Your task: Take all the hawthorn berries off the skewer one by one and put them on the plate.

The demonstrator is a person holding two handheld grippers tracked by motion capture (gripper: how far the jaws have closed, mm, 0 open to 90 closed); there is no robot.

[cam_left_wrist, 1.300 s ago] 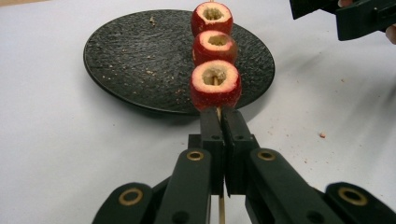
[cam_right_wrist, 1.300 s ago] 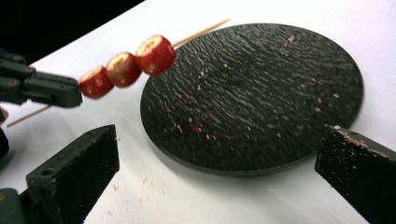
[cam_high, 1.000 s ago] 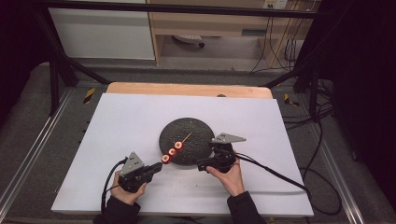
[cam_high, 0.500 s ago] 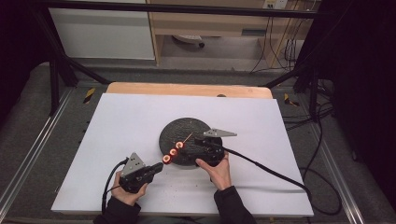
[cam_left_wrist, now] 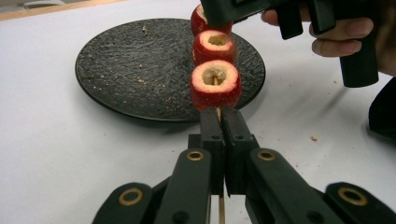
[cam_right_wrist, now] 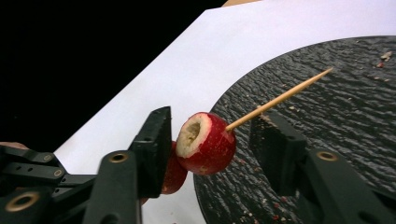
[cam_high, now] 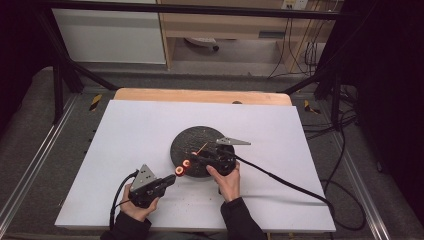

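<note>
A: Start with the big things. Where does it all sit?

B: On the white surface (cam_high: 125,145), with a dark round plate (cam_high: 187,142) near the middle. A wooden skewer (cam_right_wrist: 280,99) carrying three cored red fruit pieces hangs over the plate's near rim, its bare pointed tip reaching in over the plate.

A: Who holds it?

B: The left claw (cam_left_wrist: 220,126). Its jaws are pressed together on the skewer's blunt end, just behind the nearest fruit piece (cam_left_wrist: 215,85).

A: And the right claw (cam_right_wrist: 210,140)?

B: Spread wide, jaws standing either side of the top fruit piece (cam_right_wrist: 205,142), the one nearest the tip, not touching it. It is the nearer hand to that piece.

A: So what does the next move turn on?

B: The skewer's long axis. It runs from the left claw out toward the point, so I judge the piece must slide along that line, tipward.

A: What do the views add?

B: The right gripper view shows the gaps beside the fruit; the left gripper view shows the three pieces in a row, which the high view blurs.
</note>
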